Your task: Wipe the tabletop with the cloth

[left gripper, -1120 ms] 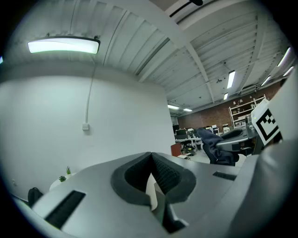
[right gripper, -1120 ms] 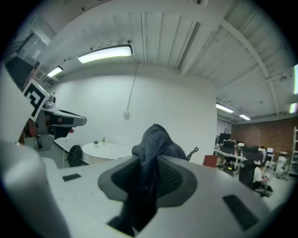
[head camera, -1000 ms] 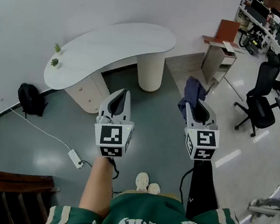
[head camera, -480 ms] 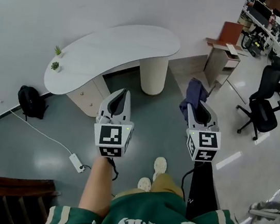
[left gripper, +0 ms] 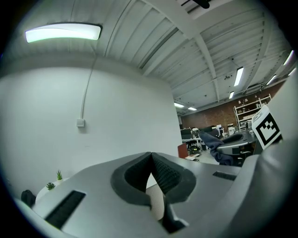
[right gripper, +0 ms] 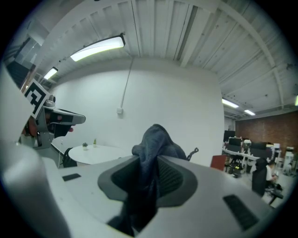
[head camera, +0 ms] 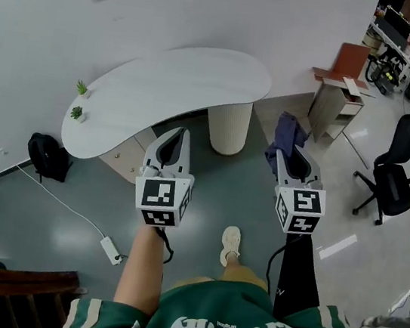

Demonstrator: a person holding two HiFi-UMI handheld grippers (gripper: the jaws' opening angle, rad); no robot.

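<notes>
While the white table stands ahead of me and well apart from both tools, I judge this to be the approach step, with no wiping begun. My right gripper is clamped on the dark blue cloth. The right gripper view shows the fabric pinched between the 2 jaws, a bunched fold standing above them and the rest hanging below. The cloth is up in the air at the tip of that gripper, over the grey floor and touching nothing else. My left gripper holds nothing. In its own view the 2 ribbed pads meet at the tip with only the table's pedestal seen past them.

On the tabletop I can make out 2 small plants near its left end; the rest looks bare.

Next, I think, I need to close the gap to the table, lower the right gripper until the cloth lies flat on the top, then sweep across it. I would steer clear of the plants.
</notes>
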